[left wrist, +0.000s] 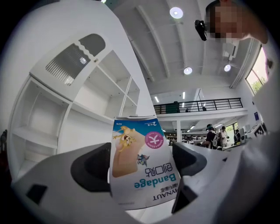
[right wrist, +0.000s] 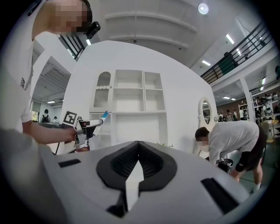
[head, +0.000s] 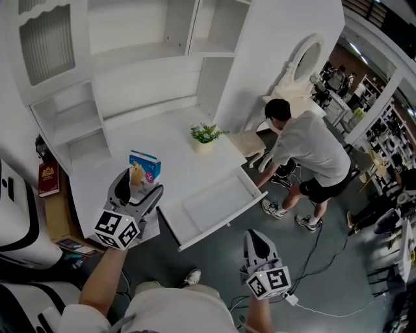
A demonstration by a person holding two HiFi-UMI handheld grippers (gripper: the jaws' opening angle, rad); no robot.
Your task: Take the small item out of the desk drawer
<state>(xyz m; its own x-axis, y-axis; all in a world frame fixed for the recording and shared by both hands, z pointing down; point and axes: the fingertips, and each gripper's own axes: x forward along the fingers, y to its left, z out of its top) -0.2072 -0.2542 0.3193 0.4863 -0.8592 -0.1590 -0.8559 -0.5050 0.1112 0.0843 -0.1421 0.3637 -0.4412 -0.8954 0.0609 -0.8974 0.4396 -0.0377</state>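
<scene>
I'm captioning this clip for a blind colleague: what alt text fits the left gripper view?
The left gripper holds a bandage packet between its jaws, print upside down, in front of a white shelf unit. Ceiling lights and a railed balcony show beyond.

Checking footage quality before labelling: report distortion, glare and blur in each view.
Head view: even light, sharp, shelves bowed by the wide lens. Left gripper view: strong fisheye, dark corners, ceiling lamp blown out, pack in the left claw sharp, print upside down. Right gripper view: same dark rim, shut right claw fills the lower frame, room behind clear.
</scene>
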